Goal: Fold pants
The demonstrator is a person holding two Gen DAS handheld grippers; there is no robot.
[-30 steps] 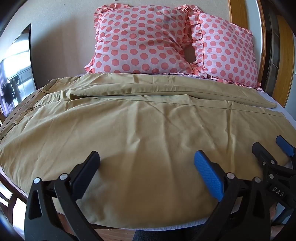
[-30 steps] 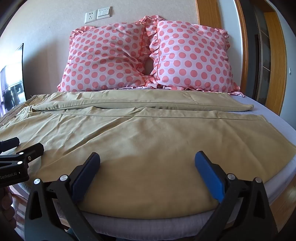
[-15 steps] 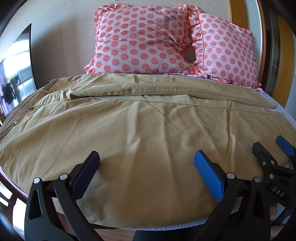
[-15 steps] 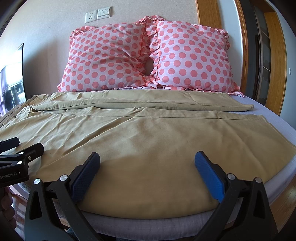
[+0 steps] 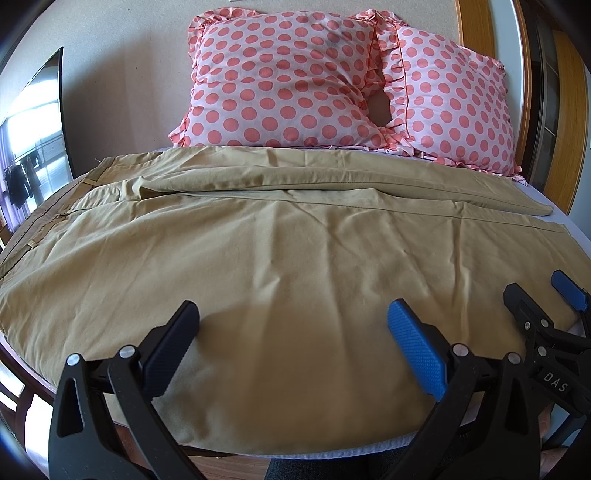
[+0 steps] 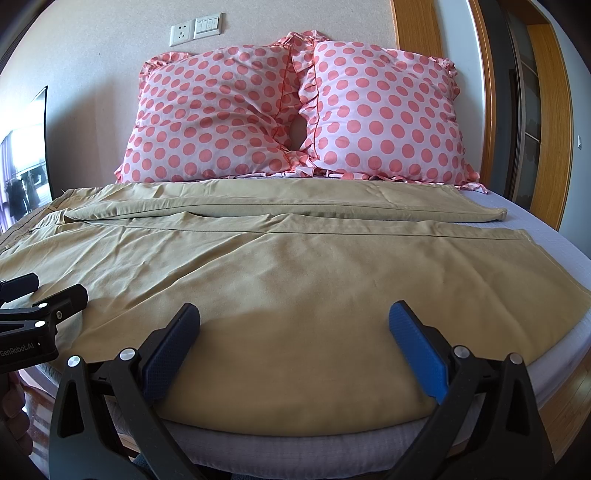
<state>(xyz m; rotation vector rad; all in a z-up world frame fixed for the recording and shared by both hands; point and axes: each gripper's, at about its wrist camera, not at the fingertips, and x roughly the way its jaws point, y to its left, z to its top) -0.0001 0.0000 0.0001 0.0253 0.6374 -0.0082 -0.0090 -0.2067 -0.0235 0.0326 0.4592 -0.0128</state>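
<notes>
The pants (image 5: 295, 258) are matt, creased tan cloth; the pillows (image 6: 221, 118) are soft dotted cloth; the door frame (image 6: 557, 129) is glossy wood.

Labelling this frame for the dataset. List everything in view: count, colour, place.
pants: 1, khaki, spread flat across the bed, waistband at the left, leg hems at the right
pillows: 2, pink with coral polka dots, upright against the wall behind the pants
bed sheet: 1, pale lilac-grey, showing at the right and near edges
wall socket and switch plate: 2 plates, white, on the wall above the pillows
door frame: wood, orange-brown, at the right
left gripper: 1, black with blue pads, open, above the near edge of the pants
right gripper: 1, black with blue pads, open, beside the left one
</notes>
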